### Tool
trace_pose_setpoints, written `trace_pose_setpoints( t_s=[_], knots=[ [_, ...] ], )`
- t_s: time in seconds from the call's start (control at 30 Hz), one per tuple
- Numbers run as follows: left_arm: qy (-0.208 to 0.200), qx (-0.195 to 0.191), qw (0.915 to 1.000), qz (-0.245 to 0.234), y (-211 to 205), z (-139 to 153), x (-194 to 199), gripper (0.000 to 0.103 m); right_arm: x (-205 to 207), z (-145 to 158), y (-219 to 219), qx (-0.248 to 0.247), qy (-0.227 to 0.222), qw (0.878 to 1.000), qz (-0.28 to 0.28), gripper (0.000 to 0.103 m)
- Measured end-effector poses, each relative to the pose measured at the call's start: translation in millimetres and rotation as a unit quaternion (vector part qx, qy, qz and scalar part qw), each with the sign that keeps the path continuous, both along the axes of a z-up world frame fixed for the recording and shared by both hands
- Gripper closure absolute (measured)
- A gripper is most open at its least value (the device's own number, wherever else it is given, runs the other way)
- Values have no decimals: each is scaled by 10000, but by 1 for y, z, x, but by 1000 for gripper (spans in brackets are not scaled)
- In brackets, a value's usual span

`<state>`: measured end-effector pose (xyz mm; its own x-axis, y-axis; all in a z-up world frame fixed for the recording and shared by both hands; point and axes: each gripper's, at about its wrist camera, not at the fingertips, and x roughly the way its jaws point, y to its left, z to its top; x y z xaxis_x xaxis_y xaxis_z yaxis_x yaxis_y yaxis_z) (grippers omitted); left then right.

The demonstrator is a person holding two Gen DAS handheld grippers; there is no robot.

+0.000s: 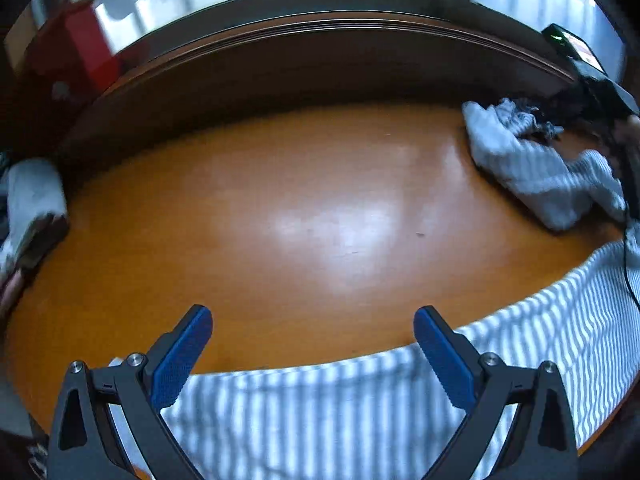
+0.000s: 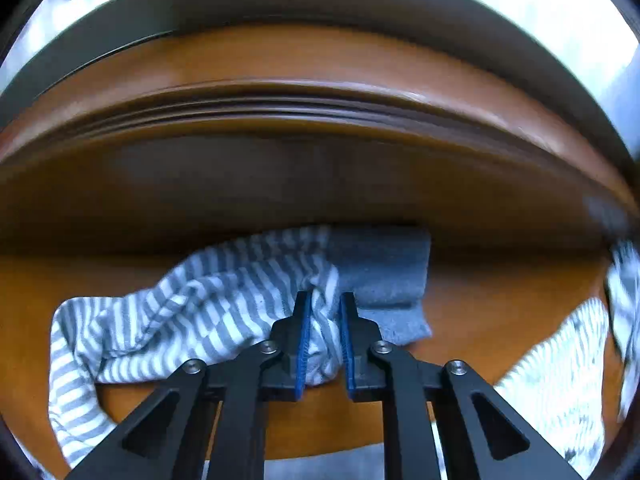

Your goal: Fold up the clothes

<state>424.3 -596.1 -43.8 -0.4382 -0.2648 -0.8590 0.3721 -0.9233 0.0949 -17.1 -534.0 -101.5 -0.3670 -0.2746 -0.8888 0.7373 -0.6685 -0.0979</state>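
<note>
Right tool pinching bunched striped garment w/ grey cuff, lifting it off desk. Left tool I'm holding wide open, hovering over striped cloth at near desk edge.

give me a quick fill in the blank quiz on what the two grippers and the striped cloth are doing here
1. The right gripper is shut on the ____ garment.
2. The left gripper has its jaws ____, holding nothing.
3. The clothes lie on a glossy ____ table.
4. Beside the right gripper's grasp sits a plain ____ cuff.

Missing words: striped; open; orange-brown; grey
</note>
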Motion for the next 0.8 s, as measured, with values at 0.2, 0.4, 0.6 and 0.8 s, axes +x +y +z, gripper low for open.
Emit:
trace_pose_setpoints(
  t_s=[0.2,0.4,0.6,0.8],
  knots=[
    [93,-47,9991,423,-21,7,18,1,105,48,-58,-1092,-498,9698,2124,91],
    [143,-102,9964,825,-35,7,36,1,194,68,-90,-1395,-1180,9204,3457,79],
    [313,-90,9966,760,-41,15,36,1,184,69,-38,-1254,-561,9392,3147,64],
    [593,92,9982,68,-28,23,9,1,146,48,30,-744,-483,9596,2672,62]
  ],
)
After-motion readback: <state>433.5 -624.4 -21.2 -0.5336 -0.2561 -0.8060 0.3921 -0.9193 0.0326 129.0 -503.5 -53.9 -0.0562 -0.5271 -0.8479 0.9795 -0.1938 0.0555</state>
